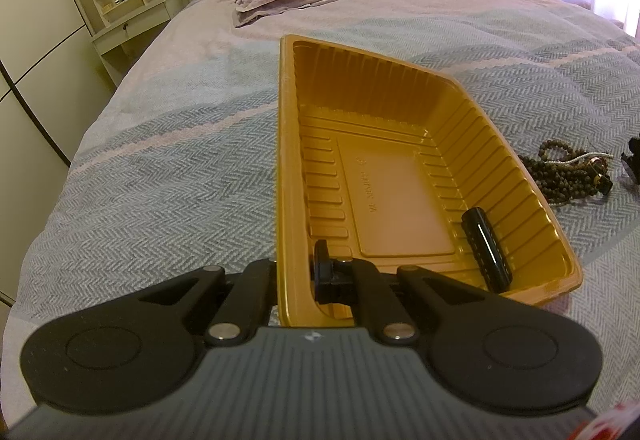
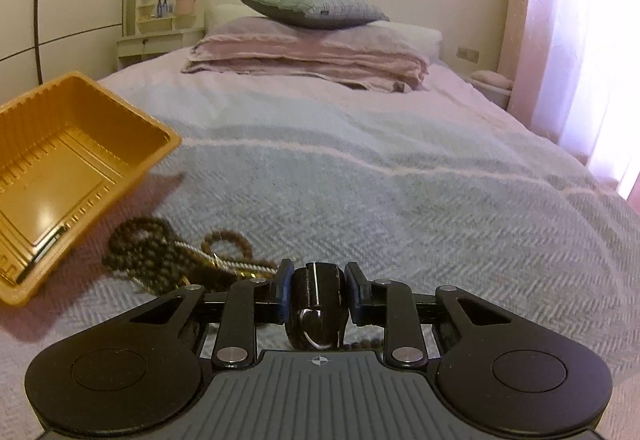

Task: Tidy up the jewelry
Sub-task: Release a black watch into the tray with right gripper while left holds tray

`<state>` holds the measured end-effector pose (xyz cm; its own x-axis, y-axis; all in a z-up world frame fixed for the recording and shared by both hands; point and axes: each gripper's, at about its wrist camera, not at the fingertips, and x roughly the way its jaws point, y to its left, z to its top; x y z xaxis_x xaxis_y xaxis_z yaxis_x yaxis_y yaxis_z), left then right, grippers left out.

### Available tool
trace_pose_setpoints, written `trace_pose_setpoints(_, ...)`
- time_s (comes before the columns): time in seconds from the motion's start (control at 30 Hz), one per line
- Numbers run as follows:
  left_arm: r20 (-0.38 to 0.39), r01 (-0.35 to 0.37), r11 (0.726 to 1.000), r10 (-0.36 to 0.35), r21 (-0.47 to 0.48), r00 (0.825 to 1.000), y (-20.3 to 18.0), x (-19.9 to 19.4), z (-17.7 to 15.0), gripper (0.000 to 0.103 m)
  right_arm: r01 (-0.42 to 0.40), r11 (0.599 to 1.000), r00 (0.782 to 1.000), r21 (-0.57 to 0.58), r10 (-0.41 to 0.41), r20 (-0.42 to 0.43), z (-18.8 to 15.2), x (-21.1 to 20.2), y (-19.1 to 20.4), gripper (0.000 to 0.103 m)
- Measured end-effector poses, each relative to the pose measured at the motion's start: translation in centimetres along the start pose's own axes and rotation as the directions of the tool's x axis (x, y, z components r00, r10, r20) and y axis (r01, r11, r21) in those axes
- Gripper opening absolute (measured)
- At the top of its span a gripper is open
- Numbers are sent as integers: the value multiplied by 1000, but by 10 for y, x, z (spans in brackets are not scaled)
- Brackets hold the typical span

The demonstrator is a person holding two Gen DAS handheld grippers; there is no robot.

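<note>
While only the left view shows the tray's [image 1: 400, 143] black clip [image 1: 486, 250], the right claw [image 2: 318, 290] grips another.

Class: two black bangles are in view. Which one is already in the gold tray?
The black bangle lying by the gold tray's right wall; the other bangle is clamped in the right gripper.

The embossed lettering on the floor of the gold tray [image 1: 288, 167] is too faint to read.

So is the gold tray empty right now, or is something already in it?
Not empty. The gold tray holds one black bangle-like piece lying at its near right corner; the rest of its floor is bare.
</note>
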<state>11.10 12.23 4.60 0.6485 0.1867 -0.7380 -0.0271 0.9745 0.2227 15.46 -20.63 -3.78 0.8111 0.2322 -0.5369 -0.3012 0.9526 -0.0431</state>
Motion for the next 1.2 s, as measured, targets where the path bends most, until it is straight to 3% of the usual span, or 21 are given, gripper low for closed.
trace_pose_setpoints(0.27,2,9,1000,-9,-1,1000,2,1,-1,2,-38,999,998,-18,39,53,22,-12,11,27)
trace_pose_setpoints(0.4,2,10,1000,-10,-1,1000,2,2,-2,2,-139,990,985,-3,138,102,44,-21,28,27)
trace_pose_setpoints(0.67,1,15,1000,-15,-8,1000,2,2,-4,2,-461,887,885,-27,462,66,66,-8,105,27)
trace_pose_setpoints(0.97,4,19,1000,-19,-8,1000,2,1,-4,3,-534,843,844,-70,536,19,55,13,153,27)
trace_pose_setpoints(1.03,3,28,1000,-28,-10,1000,3,2,-3,3,-561,826,826,-61,563,23,53,16,150,34)
trace_pose_setpoints(1.1,2,24,1000,-24,-7,1000,2,3,-4,3,-561,826,826,-57,563,28,50,11,147,49)
trace_pose_setpoints(1.2,-1,26,999,-26,-20,1000,3,4,-5,2,-516,856,854,-40,517,53,47,0,134,51)
